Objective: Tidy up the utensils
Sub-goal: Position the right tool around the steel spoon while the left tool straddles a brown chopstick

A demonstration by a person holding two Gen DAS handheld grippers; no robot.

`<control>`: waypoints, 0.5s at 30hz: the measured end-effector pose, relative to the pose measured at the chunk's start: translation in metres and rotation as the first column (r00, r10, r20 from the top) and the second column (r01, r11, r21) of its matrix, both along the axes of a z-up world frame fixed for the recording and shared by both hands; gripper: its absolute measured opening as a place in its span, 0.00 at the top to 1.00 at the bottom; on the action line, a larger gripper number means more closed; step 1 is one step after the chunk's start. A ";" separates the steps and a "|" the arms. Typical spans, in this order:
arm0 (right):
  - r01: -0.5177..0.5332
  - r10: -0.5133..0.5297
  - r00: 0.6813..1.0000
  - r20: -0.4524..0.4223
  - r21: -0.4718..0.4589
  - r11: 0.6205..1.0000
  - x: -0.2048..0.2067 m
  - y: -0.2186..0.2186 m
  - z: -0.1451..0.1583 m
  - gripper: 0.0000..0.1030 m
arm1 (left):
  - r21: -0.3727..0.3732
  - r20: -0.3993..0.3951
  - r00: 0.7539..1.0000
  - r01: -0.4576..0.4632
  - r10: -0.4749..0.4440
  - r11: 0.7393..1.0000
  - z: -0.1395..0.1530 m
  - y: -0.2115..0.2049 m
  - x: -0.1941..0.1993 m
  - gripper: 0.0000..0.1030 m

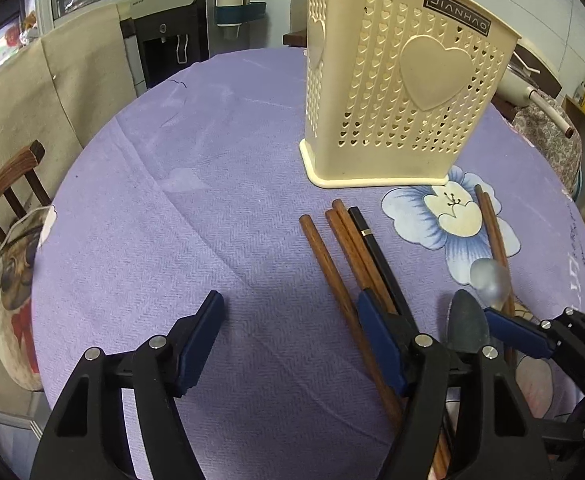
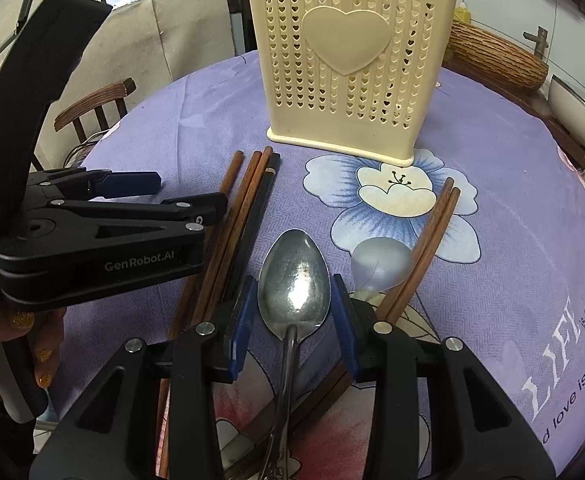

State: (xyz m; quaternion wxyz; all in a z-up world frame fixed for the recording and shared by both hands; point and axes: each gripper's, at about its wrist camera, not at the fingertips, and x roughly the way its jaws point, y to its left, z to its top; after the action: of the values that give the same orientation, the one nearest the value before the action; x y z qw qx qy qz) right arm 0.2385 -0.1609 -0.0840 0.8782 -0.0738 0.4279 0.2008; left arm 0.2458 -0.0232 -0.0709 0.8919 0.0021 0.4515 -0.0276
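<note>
A cream perforated utensil holder stands upright at the back of the purple tablecloth. In front of it lie three brown chopsticks and a black chopstick. My left gripper is open over the cloth, its right finger resting over those chopsticks. My right gripper is shut on the bowl of a metal spoon, with the handle running back between the fingers. A clear plastic spoon and two more brown chopsticks lie to its right.
A wooden chair with a pug-print cushion stands off the table's left edge. A woven brown cushion sits behind the holder on the right. A hand grips the left gripper's handle.
</note>
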 end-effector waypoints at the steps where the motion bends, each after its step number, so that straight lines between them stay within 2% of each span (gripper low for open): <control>1: 0.000 0.000 1.000 0.001 -0.004 1.000 0.000 0.001 0.000 0.63 | -0.001 -0.004 1.000 -0.007 0.007 1.000 0.000 0.001 0.000 0.34; 5: 0.004 -0.004 1.000 0.004 -0.025 1.000 0.000 0.005 0.000 0.63 | -0.022 -0.025 1.000 -0.018 0.018 1.000 0.003 0.008 0.002 0.39; 11: 0.008 -0.008 1.000 0.000 -0.041 0.999 0.003 0.012 0.000 0.63 | 0.002 -0.043 0.999 0.004 -0.004 1.000 0.004 -0.001 0.014 0.45; 15: -0.002 0.001 1.000 -0.004 -0.045 0.999 0.005 0.012 0.000 0.63 | 0.007 -0.046 0.999 0.015 -0.015 1.000 0.004 -0.005 0.019 0.59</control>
State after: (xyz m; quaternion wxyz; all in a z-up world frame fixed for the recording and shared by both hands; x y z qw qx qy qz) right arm 0.2437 -0.1484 -0.0842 0.8752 -0.0933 0.4341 0.1920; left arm 0.2651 -0.0280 -0.0666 0.8811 0.0079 0.4718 -0.0328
